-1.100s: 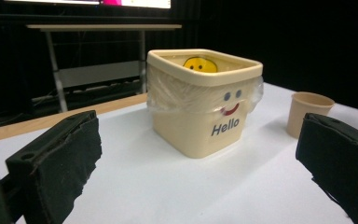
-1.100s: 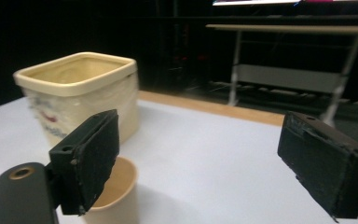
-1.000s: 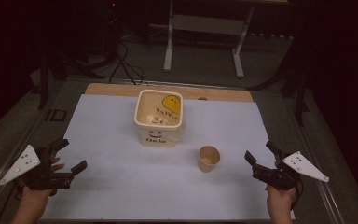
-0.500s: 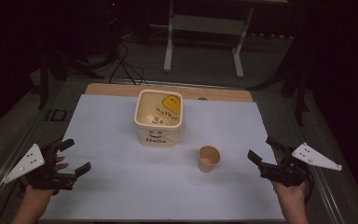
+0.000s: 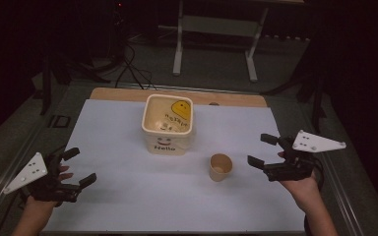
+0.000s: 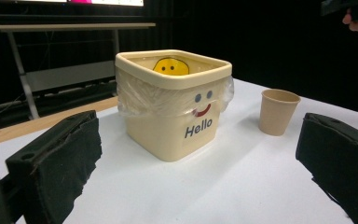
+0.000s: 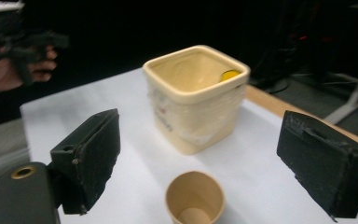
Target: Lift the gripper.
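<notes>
Cream bin (image 5: pixel 168 125) stands upright near the middle of the desk (image 5: pixel 128 196), toward its far side, on the white sheet that covers most of the wooden top. It is square with rounded corners, carries a smiling face and the word "Hello" on its near wall, a yellow smiley on the inside of its far wall, and a clear plastic liner folded over its rim; a few small pale items lie at its bottom, too small to tell apart. Paper cup (image 5: pixel 220 167) stands upright and open on the sheet, nearer the person than the bin and to its right, apart from it; something small and pale rests inside it.

Left tongs (image 5: pixel 75 167) are held above the desk's near left corner, well apart from the bin, jaws spread wide with nothing between them. Right tongs (image 5: pixel 262 150) are held over the right side of the sheet, just beside the cup and not touching it, jaws likewise spread wide and empty, aimed toward the cup and bin.
</notes>
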Demonstrator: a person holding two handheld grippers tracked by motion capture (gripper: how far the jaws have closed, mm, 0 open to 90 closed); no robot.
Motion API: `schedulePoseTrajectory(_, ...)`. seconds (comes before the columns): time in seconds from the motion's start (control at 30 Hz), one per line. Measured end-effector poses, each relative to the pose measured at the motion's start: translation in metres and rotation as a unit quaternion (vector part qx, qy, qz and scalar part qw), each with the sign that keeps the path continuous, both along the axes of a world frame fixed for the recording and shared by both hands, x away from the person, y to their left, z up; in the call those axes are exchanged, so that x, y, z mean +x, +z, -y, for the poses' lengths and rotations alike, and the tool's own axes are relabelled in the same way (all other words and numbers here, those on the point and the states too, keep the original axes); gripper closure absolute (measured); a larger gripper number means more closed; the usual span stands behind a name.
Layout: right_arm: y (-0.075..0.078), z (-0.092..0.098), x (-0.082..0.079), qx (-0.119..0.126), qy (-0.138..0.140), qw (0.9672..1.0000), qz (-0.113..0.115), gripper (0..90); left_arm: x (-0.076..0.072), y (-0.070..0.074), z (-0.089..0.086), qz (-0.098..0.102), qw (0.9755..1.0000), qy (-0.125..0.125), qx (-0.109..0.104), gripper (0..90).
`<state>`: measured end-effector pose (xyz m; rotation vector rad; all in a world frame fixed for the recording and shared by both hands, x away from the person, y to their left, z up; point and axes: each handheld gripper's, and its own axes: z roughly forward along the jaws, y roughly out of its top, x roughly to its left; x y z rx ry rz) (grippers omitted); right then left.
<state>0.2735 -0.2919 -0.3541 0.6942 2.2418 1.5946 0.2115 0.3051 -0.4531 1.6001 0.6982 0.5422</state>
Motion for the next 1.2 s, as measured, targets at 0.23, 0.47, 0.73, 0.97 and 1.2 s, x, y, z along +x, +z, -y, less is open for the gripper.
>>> schedulePoseTrajectory(0.23, -0.004, -0.020, 0.011, -0.048, 0.081, 0.9953, -0.023, 15.6, 0.000, -0.001, 0.001, -0.002, 1.0000, -0.005, 0.003, 0.9)
schedulePoseTrajectory(0.47, -0.012, -0.033, 0.016, -0.079, 0.111, 0.9901, -0.035, 18.0, 0.000, -0.001, 0.002, -0.001, 0.9999, -0.008, 0.006, 0.9)
schedulePoseTrajectory(0.73, -0.031, -0.050, 0.026, -0.134, 0.154, 0.9772, -0.058, 25.1, 0.000, -0.001, 0.003, 0.000, 0.9999, -0.014, 0.008, 0.9)
schedulePoseTrajectory(0.97, -0.043, -0.058, 0.032, -0.166, 0.166, 0.9695, -0.070, 29.2, 0.000, -0.001, 0.004, 0.000, 0.9998, -0.015, 0.011, 0.9)
schedulePoseTrajectory(1.2, -0.056, -0.067, 0.037, -0.204, 0.174, 0.9594, -0.087, 33.8, 0.000, -0.002, 0.004, -0.001, 0.9998, -0.017, 0.011, 0.9)
